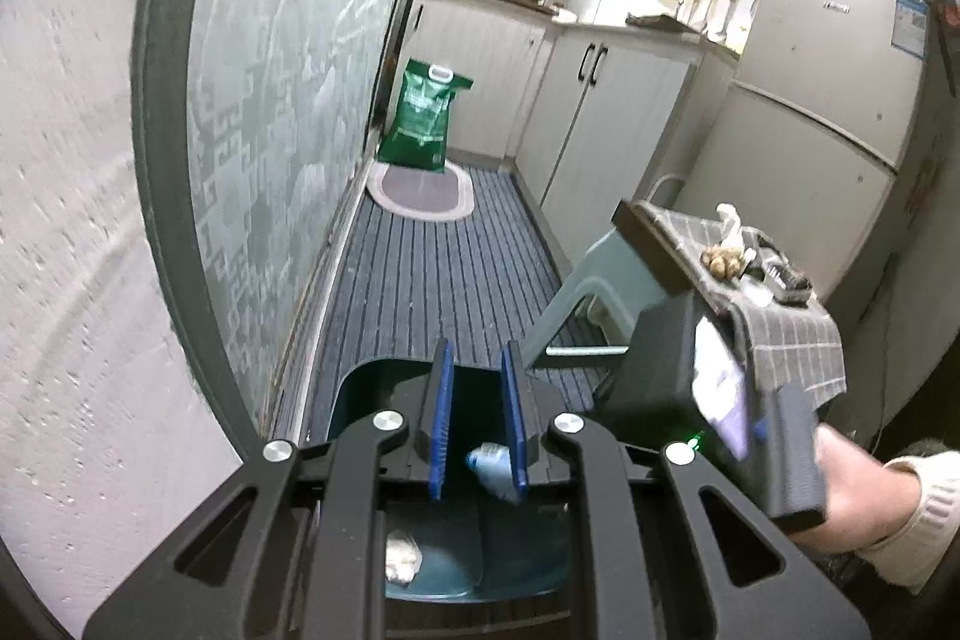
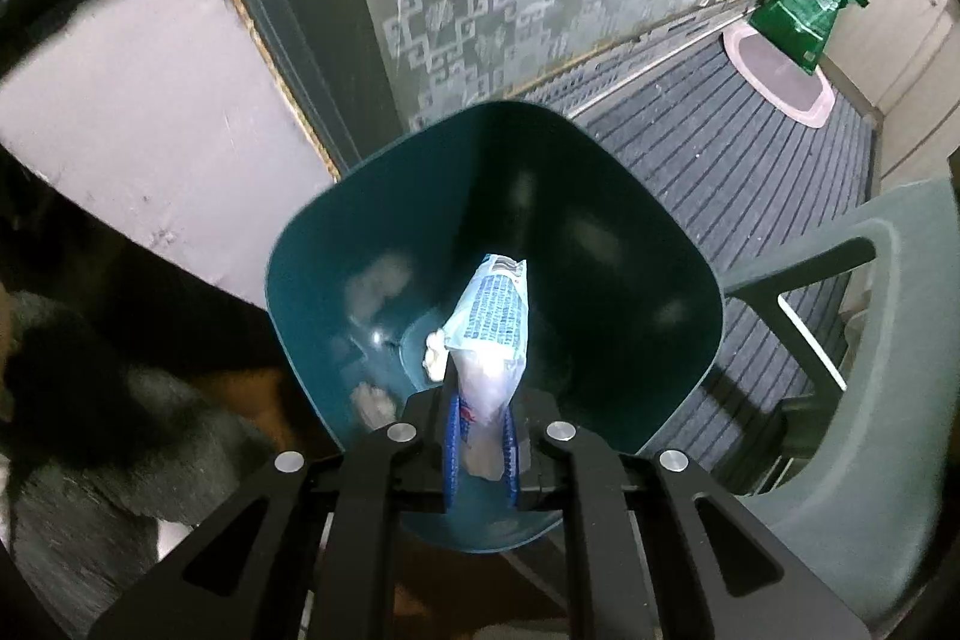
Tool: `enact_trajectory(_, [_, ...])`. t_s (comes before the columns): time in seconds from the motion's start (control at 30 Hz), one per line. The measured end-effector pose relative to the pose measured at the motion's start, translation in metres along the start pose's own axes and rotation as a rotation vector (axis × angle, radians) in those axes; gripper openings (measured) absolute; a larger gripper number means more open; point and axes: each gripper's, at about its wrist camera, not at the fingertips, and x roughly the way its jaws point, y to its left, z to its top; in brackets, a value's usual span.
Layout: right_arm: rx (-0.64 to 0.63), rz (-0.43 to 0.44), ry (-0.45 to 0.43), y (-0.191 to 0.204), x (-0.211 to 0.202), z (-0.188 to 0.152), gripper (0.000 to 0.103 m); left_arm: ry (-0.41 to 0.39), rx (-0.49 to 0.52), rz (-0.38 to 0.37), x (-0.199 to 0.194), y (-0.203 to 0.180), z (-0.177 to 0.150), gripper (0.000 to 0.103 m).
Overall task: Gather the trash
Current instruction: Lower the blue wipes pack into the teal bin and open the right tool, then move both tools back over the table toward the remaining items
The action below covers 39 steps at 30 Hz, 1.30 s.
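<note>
My right gripper (image 2: pixel 480 394) is shut on a white-and-blue plastic wrapper (image 2: pixel 493 316) and holds it over the mouth of a dark teal trash bin (image 2: pixel 678 292). Crumpled white paper (image 2: pixel 435 353) lies at the bin's bottom, with another scrap (image 2: pixel 373 403) near its wall. My left gripper (image 1: pixel 477 358) is open and empty above the same bin (image 1: pixel 366 376); the wrapper's tip (image 1: pixel 489 466) shows between its blue pads. A crumpled scrap (image 1: pixel 401 556) shows in the bin below. More trash (image 1: pixel 723 259) lies on the small table.
A small table with a grey checked cloth (image 1: pixel 780 322) stands right of the bin, over a grey-green plastic stool (image 1: pixel 600 274). A frosted glass door (image 1: pixel 282 100) runs along the left. A green bag (image 1: pixel 423 115), oval mat (image 1: pixel 423 190), cabinets (image 1: pixel 600 118) and fridge (image 1: pixel 828 100) lie beyond.
</note>
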Motion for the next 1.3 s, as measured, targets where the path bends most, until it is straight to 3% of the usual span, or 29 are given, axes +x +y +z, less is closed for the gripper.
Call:
enact_trajectory(0.03, [-0.003,0.007,0.013,0.001,0.003,-0.001,0.019,-0.011,0.0,-0.002,-0.002,0.0,0.001,0.019])
enact_trajectory(0.1, [-0.007,0.004,0.013,0.002,0.004,-0.003,0.041,-0.045,0.0,-0.013,-0.008,-0.003,0.004,0.02])
enact_trajectory(0.13, [-0.011,0.006,0.011,0.002,0.004,-0.004,0.043,-0.061,0.0,-0.019,-0.01,-0.005,0.005,0.02])
enact_trajectory(0.33, [-0.012,0.019,-0.057,0.001,-0.017,-0.004,0.043,-0.155,0.01,-0.054,-0.025,-0.02,0.015,0.032])
enact_trajectory(0.67, [0.019,0.019,-0.311,-0.013,-0.1,-0.004,0.043,-0.239,0.023,-0.12,-0.034,-0.045,0.03,0.043])
enact_trajectory(0.9, [0.109,-0.037,-0.451,-0.054,-0.156,-0.023,0.045,-0.246,0.048,-0.168,-0.027,-0.067,0.035,0.048])
enact_trajectory(1.3, [0.236,-0.118,-0.519,-0.112,-0.189,-0.071,0.049,-0.18,0.111,-0.201,0.014,-0.114,0.035,0.052])
